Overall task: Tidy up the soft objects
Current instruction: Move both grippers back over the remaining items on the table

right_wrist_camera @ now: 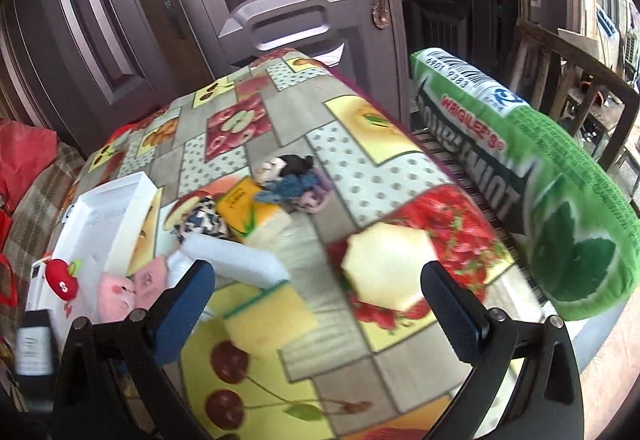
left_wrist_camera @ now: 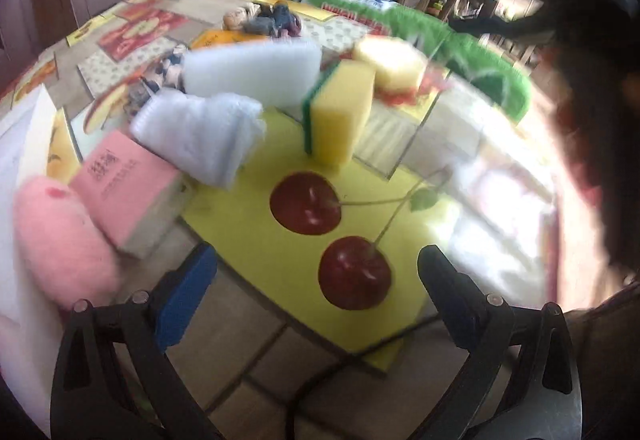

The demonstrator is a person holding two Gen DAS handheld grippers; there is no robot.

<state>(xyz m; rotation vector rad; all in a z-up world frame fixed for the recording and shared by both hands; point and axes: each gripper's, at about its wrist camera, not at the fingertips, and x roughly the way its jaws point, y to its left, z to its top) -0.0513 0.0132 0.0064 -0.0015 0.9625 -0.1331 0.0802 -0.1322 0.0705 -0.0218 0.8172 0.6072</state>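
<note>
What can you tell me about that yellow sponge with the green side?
The yellow sponge is a soft-looking foam block with a thin green scouring layer along one face. It stands on an edge on the fruit-print tablecloth, at the far rim of the cherry panel, green side facing the white foam block behind it. Neither tool touches it.

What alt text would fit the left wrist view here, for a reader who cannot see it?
The open left gripper hovers empty over a fruit-print tablecloth with a cherry picture. Ahead lie a yellow-green sponge, white folded cloth, white foam block, pink tissue pack and pink plush toy; a green mint-pack pillow lies beyond.
</note>
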